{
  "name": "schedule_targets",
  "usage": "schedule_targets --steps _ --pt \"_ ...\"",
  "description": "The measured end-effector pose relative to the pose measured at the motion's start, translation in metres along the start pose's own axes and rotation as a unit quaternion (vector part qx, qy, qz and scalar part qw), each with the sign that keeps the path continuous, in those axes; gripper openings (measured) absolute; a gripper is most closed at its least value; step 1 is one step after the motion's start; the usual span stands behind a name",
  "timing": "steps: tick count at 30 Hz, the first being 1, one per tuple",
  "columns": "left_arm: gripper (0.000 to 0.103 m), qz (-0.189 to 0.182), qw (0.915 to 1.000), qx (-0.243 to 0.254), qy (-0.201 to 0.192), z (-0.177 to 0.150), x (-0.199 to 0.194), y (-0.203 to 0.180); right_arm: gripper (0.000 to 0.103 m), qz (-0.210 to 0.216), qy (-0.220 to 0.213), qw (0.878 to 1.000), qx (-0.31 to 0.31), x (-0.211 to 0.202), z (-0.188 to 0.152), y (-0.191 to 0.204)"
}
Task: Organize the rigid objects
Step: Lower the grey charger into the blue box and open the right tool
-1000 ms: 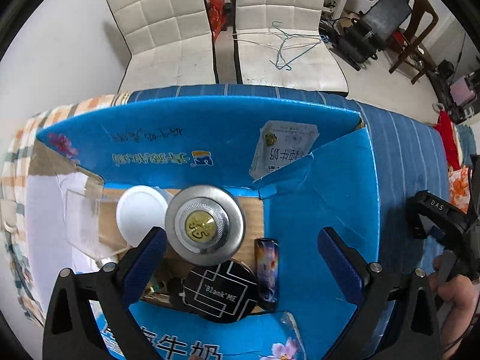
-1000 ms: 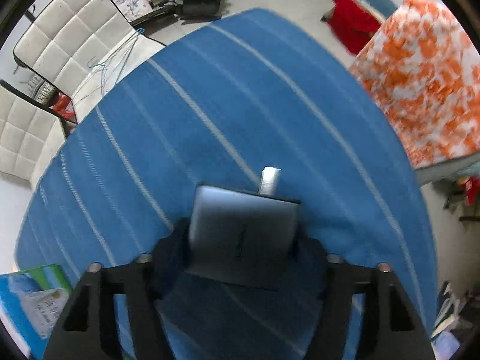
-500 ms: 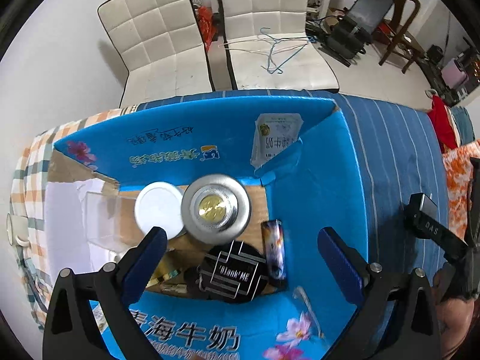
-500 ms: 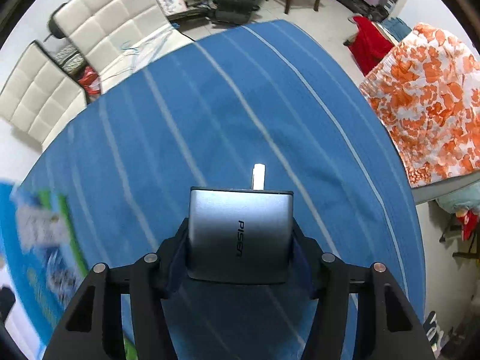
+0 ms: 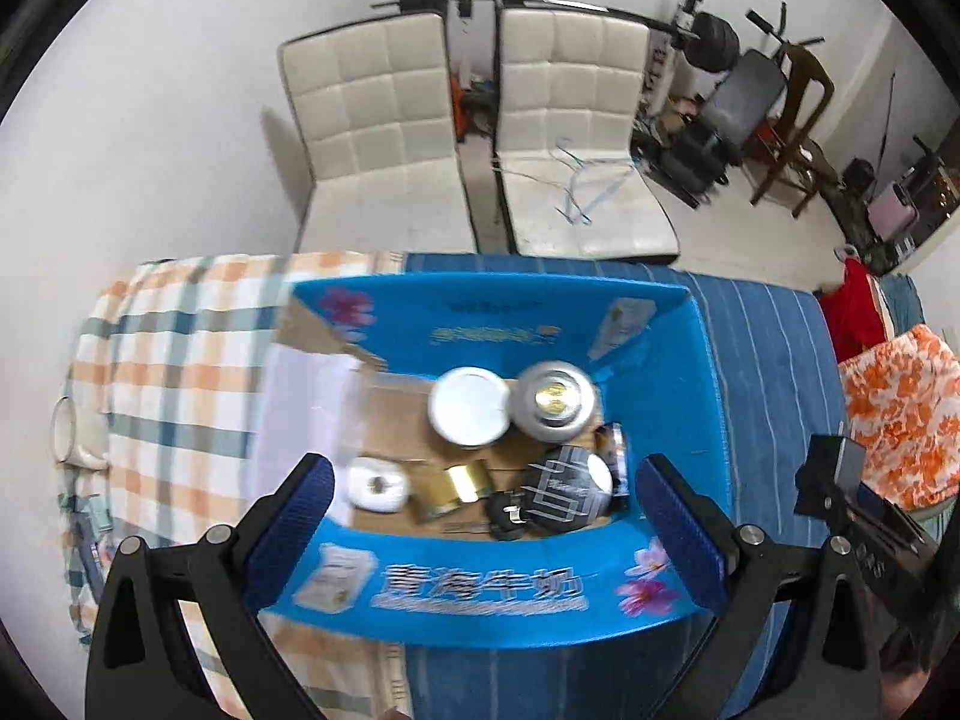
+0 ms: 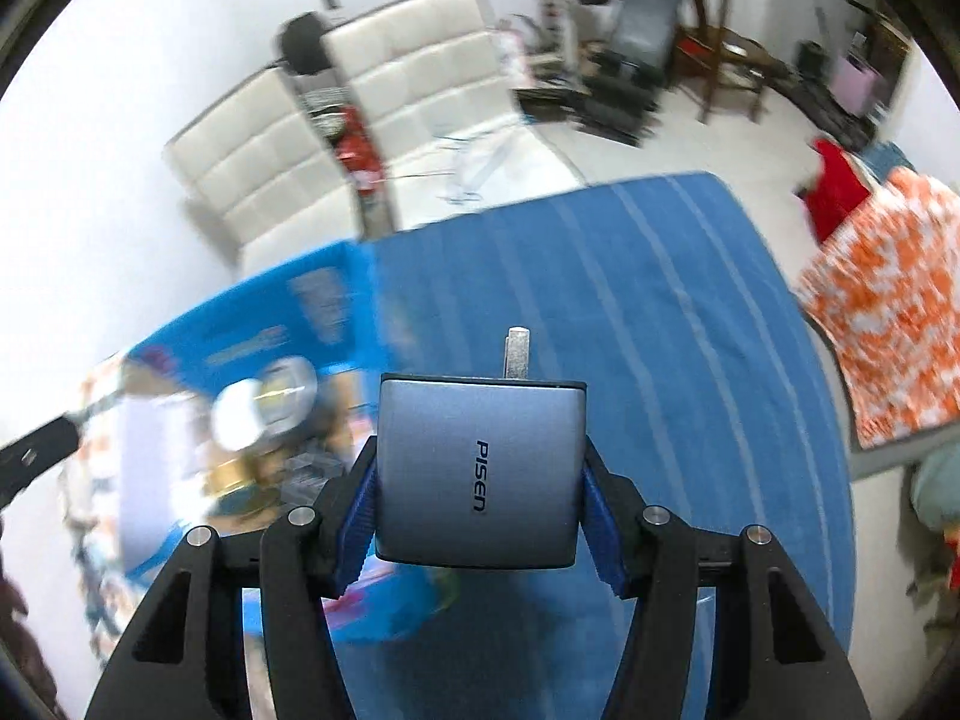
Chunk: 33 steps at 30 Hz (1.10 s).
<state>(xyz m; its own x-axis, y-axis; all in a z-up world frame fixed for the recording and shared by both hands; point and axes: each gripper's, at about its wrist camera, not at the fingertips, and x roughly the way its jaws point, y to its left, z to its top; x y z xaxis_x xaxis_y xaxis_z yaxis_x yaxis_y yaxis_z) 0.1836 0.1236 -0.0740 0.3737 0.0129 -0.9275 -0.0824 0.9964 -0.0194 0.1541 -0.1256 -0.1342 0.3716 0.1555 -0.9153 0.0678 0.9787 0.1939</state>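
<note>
In the right wrist view, the right gripper fills the lower middle of the frame, its blue-padded fingers pinching a grey charger by its two side faces. The charger sits squarely between the pads, its broad face turned up to the camera and a metal plug prong sticking out of its far edge. The word "PISEN" runs in dark letters down that face. Beyond it lies a blue striped cloth, and at left centre the blue cardboard box shows only as a blur.

In the left wrist view, the left gripper occupies the bottom of the frame with its fingers spread wide and nothing between them. The blue cardboard box stands open between and just beyond the fingertips; its near flap carries white Chinese characters, too smeared to read with certainty, beside printed flowers. Inside, on the brown bottom, lie a white rounded case at left, a gold-coloured block beside it, and a black round tin with a white line pattern at right. Farther in sit a white round lid and, touching it, a silver round tin with a gold centre. A checked cloth lies left of the box. At the right edge of this view the charger and right gripper appear small. Two white padded chairs stand in the upper middle.
</note>
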Motion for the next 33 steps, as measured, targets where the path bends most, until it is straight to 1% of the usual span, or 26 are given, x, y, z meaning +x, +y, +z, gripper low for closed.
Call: schedule_targets --steps 2,5,7,9,11,12,13,15,17,21,24,26,29,33 --pt "0.103 0.008 0.9999 -0.007 -0.003 -0.003 -0.005 0.017 0.062 0.015 0.005 1.0 -0.018 -0.001 -0.008 0.025" --pt "0.103 0.017 0.9997 -0.018 0.001 -0.01 -0.001 0.036 0.062 0.041 0.025 0.998 -0.044 0.012 -0.021 0.061" --pt "0.103 0.022 0.9992 -0.029 0.012 -0.017 0.01 0.053 0.062 0.053 0.044 0.996 -0.063 0.028 -0.03 0.083" --pt "0.103 0.029 0.9986 -0.037 0.025 -0.023 0.022 0.064 0.062 0.06 0.063 0.993 -0.077 0.044 -0.04 0.098" --pt "0.103 0.033 0.9977 -0.043 0.041 -0.03 0.039 0.076 0.062 0.06 0.083 0.991 -0.087 0.064 -0.048 0.113" --pt "0.103 0.037 0.997 -0.046 0.05 -0.033 0.047 0.082 0.062 0.049 0.089 0.99 -0.094 0.072 -0.051 0.118" --pt "0.103 0.039 0.9962 -0.047 0.062 -0.036 0.057 0.086 0.062 0.03 0.095 0.99 -0.099 0.081 -0.053 0.121" --pt "0.103 0.038 0.9956 -0.047 0.072 -0.04 0.068 0.09 0.062 0.005 0.109 0.99 -0.094 0.095 -0.053 0.118" --pt "0.103 0.036 0.9951 -0.046 0.079 -0.043 0.077 0.093 0.062 -0.031 0.12 0.988 -0.096 0.109 -0.054 0.115" --pt "0.103 0.026 0.9945 -0.042 0.092 -0.045 0.095 0.092 0.062 -0.064 0.143 0.982 -0.104 0.129 -0.054 0.113" --pt "0.103 0.021 0.9941 -0.035 0.1 -0.045 0.105 0.089 0.062 -0.085 0.143 0.978 -0.123 0.139 -0.057 0.119" --pt "0.103 0.017 0.9939 -0.029 0.105 -0.045 0.109 0.086 0.062 -0.111 0.151 0.972 -0.14 0.151 -0.062 0.121" --pt "0.103 0.018 0.9936 -0.02 0.11 -0.047 0.113 0.084 0.062 -0.124 0.149 0.971 -0.138 0.159 -0.061 0.123" --pt "0.103 0.015 0.9932 -0.017 0.115 -0.047 0.115 0.084 0.062 -0.117 0.162 0.973 -0.118 0.165 -0.052 0.121"
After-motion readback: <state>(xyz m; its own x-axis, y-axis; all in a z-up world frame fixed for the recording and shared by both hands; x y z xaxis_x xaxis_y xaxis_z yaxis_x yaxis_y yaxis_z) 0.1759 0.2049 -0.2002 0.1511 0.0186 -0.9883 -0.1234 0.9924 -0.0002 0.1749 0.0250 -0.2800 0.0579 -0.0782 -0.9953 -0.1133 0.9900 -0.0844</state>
